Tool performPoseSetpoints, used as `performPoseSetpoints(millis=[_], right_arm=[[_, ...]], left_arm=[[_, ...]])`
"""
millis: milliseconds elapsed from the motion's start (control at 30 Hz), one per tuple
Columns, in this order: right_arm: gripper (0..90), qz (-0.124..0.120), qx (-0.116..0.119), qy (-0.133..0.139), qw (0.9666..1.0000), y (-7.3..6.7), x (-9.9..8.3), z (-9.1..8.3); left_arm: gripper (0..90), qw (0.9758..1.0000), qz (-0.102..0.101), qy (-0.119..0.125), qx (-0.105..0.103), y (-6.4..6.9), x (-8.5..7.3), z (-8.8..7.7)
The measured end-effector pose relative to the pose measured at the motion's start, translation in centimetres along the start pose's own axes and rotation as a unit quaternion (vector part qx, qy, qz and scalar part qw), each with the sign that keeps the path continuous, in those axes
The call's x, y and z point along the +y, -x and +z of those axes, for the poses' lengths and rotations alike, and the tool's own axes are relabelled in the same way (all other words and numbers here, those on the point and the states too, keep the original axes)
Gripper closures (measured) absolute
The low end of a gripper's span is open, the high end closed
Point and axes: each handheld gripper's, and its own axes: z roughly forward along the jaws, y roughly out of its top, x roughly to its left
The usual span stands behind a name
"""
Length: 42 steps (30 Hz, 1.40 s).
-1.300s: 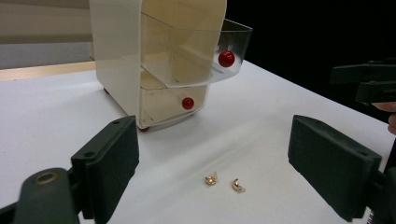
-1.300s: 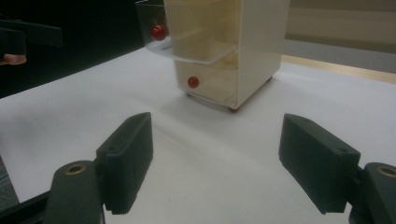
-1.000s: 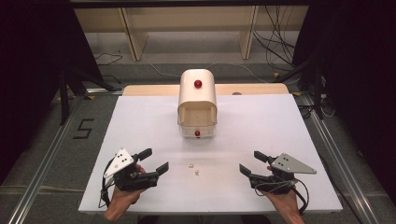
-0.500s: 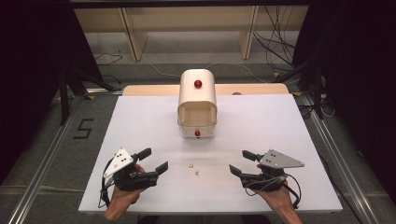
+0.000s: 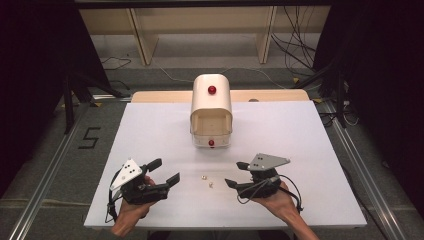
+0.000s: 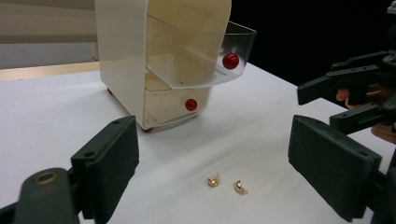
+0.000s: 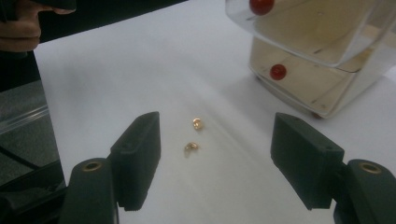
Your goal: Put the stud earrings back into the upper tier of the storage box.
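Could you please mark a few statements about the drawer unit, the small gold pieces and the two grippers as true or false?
1. The upper drawer of the cream drawer unit is pulled out. True.
2. Three gold pieces lie on the white table. False: there are two gold pieces, close together but apart.
3. The right gripper is shut on a gold piece. False: its jaws stand open and hold nothing.
4. The left gripper is open. True.
5. Each drawer front carries a red knob. True.
6. The gold pieces lie inside the lower drawer. False: they lie on the table between the grippers.
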Motion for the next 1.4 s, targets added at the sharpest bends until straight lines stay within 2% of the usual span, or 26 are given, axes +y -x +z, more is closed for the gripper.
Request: performPoseSetpoints(millis=[33,267,700,733,800,833,1133,1400], right_arm=[[35.7,-0.002,0.004,-0.011,0.9999,0.0,0.3,0.7],[39.0,-0.016,0.014,-0.047,0.9987,-0.4,1.2,3.1],[42.9,-0.029,0.022,-0.087,0.9955,-0.6,2.1,6.9],[43.7,-0.032,0.023,-0.096,0.9946,-0.6,2.1,7.6],[44.3,-0.032,0.024,-0.099,0.9943,-0.6,2.2,7.9],[45.8,-0.035,0.024,-0.105,0.9936,-0.6,2.2,8.6],[52.8,-0.044,0.028,-0.138,0.9891,-0.5,2.0,11.1],[62.4,-0.047,0.029,-0.162,0.9853,-0.4,1.8,12.5]], left_arm=[[15.9,1.0000,0.000,0.000,0.000,0.0,0.0,0.0],[15.9,1.0000,0.000,0.000,0.000,0.0,0.0,0.0],[15.9,1.0000,-0.001,0.003,0.000,-0.1,0.0,-0.1],[15.9,1.0000,-0.001,0.002,0.000,0.0,0.0,0.0],[15.9,1.0000,0.000,0.002,0.001,0.0,0.0,-0.1],[15.9,1.0000,0.000,0.003,0.001,0.0,0.0,-0.1],[15.9,1.0000,0.000,0.002,-0.001,0.0,0.0,-0.1],[15.8,1.0000,-0.001,0.004,-0.001,0.0,0.1,-0.1]])
